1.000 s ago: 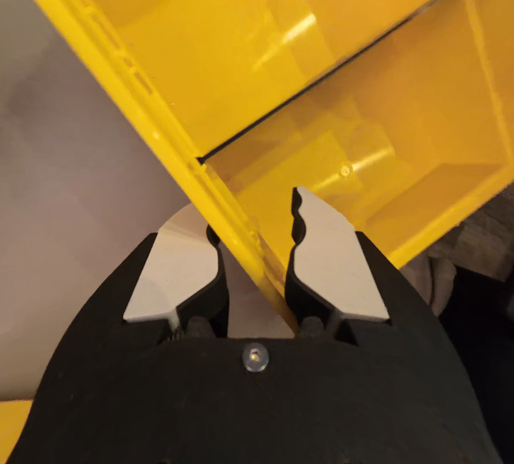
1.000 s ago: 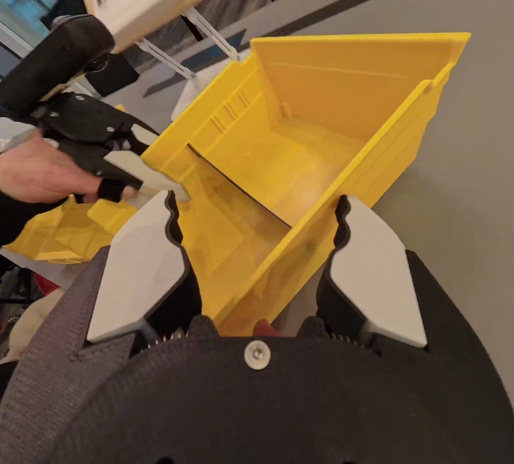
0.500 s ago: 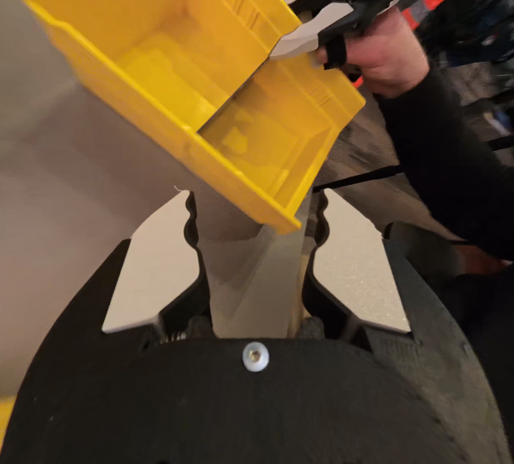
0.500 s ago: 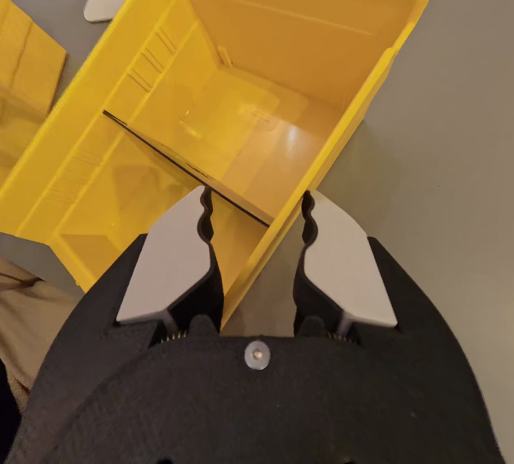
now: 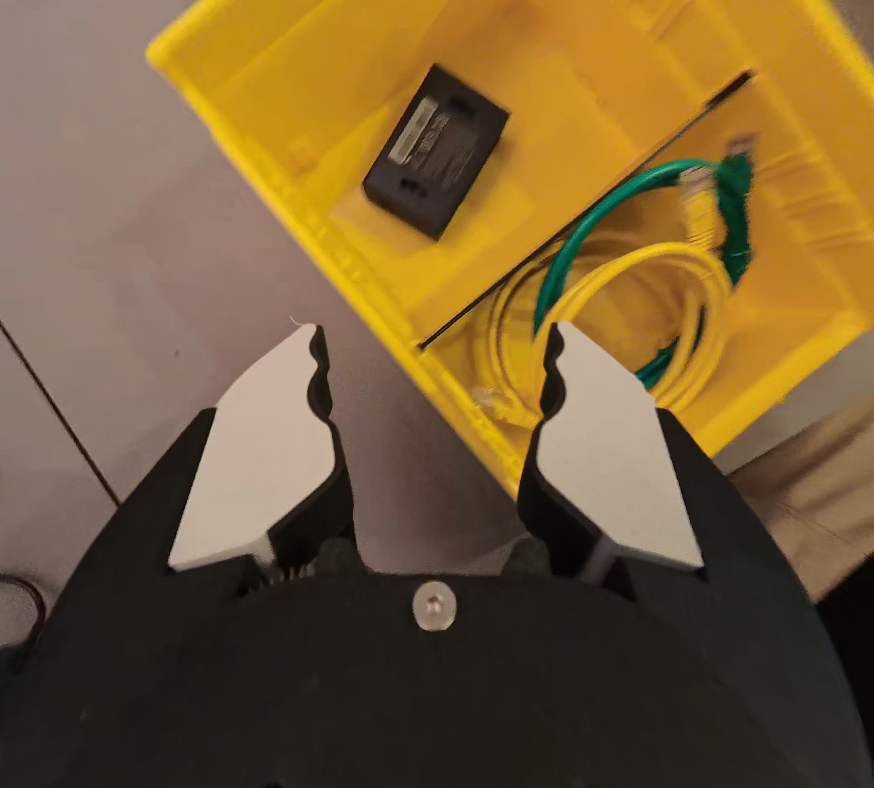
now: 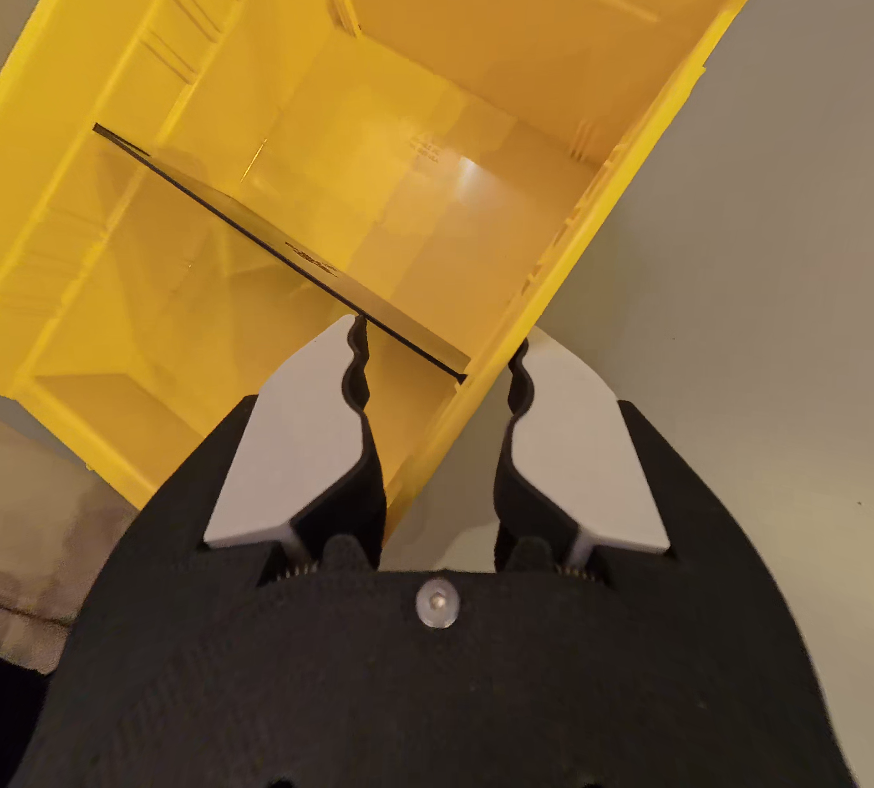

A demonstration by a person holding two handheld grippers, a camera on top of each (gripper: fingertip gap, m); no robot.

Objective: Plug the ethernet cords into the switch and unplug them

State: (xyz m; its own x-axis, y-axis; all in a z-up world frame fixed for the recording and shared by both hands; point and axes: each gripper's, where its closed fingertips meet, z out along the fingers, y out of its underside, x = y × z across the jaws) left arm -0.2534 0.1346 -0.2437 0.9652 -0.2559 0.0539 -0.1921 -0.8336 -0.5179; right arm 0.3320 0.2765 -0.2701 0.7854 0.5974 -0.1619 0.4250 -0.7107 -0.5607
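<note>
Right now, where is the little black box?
In the left wrist view, the black switch lies in the yellow bin, in the compartment across the divider from the coiled cords.

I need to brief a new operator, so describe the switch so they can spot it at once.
In the left wrist view, find the yellow bin split by a thin black divider. The switch lies alone in the far compartment: a small black box, unlike the coiled green and yellow ethernet cords across the divider.
</note>
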